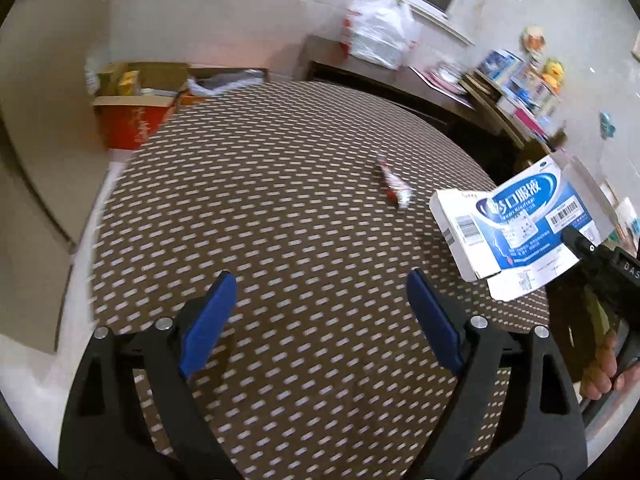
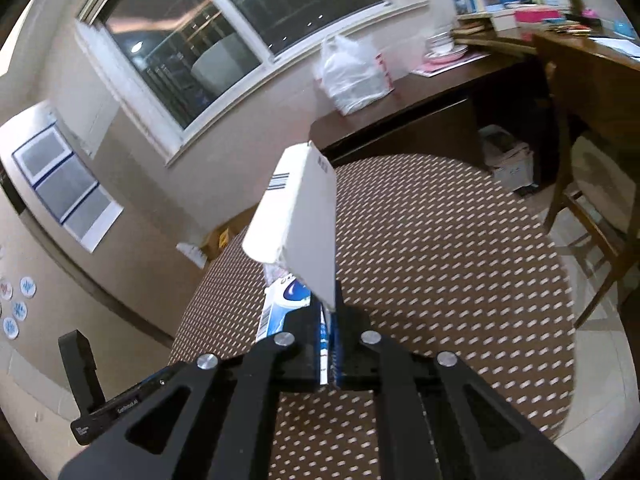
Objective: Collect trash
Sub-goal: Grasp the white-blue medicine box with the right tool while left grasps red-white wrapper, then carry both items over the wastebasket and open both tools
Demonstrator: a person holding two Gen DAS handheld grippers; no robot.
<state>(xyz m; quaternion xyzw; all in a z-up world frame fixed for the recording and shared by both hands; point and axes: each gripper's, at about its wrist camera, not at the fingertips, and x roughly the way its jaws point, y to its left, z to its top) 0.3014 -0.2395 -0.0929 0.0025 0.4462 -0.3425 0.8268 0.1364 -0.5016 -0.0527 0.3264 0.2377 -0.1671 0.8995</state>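
Brown cloth with small white dashes covers the round table [image 1: 280, 200] beneath both sets of tongs, and a dark window [image 2: 192, 36] sits in the beige wall beyond.

The left tongs [image 1: 320, 312] hang above the cloth with their blue pads [image 1: 208, 320] spread wide and nothing between them. Ahead of them and a little to the right, well apart from the pads, a crumpled red-and-white wrapper [image 1: 394, 188] lies on the cloth.

To the right of the left tongs, the right tongs [image 1: 576, 240] are clamped on a flattened blue-and-white box [image 1: 516, 224], held clear of the table. In the right wrist view the right tongs [image 2: 330, 344] have their jaws pressed together on the lower edge of the box [image 2: 296, 216], which stands up edge-on ahead of them, its white side towards the camera. A hand [image 1: 604, 368] shows at the right tongs' handle.

Beyond the table's far edge, ahead of the left tongs, a white bag [image 1: 380, 34] rests on a dark desk [image 1: 320, 52]. Far ahead and to their left, open cardboard boxes [image 1: 132, 100] sit on the floor. A wooden chair [image 2: 580, 128] stands to the right of the right tongs.
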